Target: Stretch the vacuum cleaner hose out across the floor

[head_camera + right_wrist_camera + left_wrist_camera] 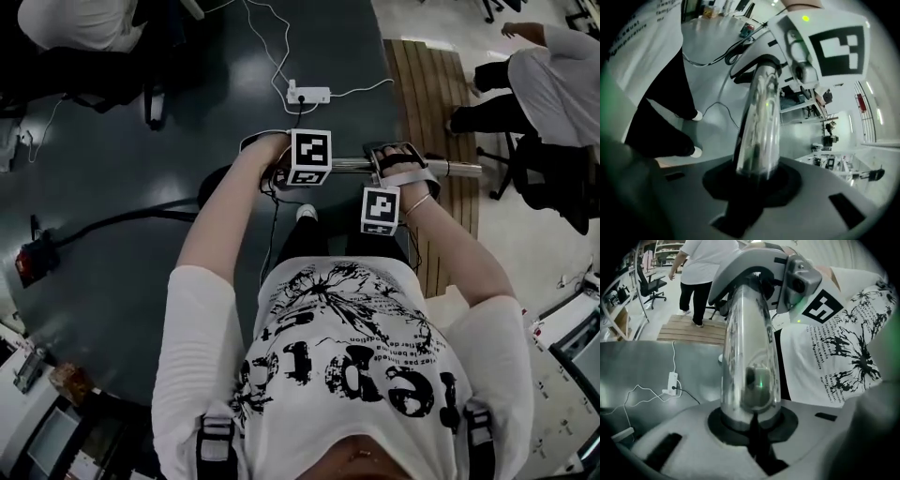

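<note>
A chrome vacuum cleaner tube [450,170] lies level in front of me, over the dark floor. Both grippers hold it side by side. My left gripper [298,174] is shut on the tube [750,348], which fills the round notch between its jaws [752,427]. To its right, my right gripper [386,171] is clamped on the same tube [761,117], which also sits in its notch [757,183]. Each gripper view shows the other gripper's marker cube at the tube's far end. A dark hose [740,70] curves away beyond the left gripper; its full run is hidden.
A white power strip [309,95] with white cables lies on the dark floor mat [112,122]. A wooden pallet [436,84] lies at the right, beside a seated person [553,84]. A black cord [131,220] runs left to a small black box [33,261].
</note>
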Demonstrator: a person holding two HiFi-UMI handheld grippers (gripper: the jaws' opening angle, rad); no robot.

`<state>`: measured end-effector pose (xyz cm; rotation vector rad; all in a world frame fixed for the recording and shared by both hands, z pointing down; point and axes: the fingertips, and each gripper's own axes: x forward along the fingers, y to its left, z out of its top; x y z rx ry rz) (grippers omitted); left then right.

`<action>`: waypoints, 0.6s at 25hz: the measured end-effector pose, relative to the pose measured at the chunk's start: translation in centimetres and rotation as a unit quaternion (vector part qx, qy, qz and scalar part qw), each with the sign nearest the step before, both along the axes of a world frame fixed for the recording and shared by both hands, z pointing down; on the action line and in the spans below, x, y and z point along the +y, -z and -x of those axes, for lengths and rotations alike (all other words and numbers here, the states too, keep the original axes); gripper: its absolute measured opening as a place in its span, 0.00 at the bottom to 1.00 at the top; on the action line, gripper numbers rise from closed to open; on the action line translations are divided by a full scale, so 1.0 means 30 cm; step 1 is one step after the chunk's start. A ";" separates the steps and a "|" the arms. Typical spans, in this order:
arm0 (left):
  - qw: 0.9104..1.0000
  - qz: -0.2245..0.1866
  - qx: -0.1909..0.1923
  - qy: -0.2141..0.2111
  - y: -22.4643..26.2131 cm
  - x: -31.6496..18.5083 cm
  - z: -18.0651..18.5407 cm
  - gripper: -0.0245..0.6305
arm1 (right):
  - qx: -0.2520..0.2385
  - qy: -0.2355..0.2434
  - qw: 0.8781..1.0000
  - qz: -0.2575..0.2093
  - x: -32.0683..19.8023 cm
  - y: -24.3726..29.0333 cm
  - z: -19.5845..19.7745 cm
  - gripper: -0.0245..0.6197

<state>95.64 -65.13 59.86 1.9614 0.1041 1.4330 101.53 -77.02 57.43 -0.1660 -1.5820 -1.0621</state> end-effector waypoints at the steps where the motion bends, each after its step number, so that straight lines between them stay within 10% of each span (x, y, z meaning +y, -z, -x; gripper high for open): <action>1: 1.000 -0.006 -0.003 0.001 -0.005 -0.018 -0.019 0.10 | -0.002 -0.014 1.000 0.023 -0.011 -0.008 -0.023 0.19; 8: 0.984 -0.156 -0.033 0.078 -0.168 -0.251 -0.194 0.10 | 0.051 0.009 0.997 0.054 -0.182 -0.096 -0.184 0.17; 10: 0.949 -0.279 -0.088 0.117 -0.222 -0.405 -0.184 0.23 | 0.062 0.004 0.995 0.075 -0.243 -0.142 -0.224 0.17; 12: 0.891 -0.399 -0.129 0.175 -0.206 -0.549 -0.173 0.52 | 0.070 0.002 0.992 0.103 -0.297 -0.187 -0.264 0.17; 15: 0.818 -0.496 -0.143 0.253 -0.156 -0.644 -0.191 0.55 | 0.079 -0.009 0.985 0.152 -0.343 -0.249 -0.316 0.17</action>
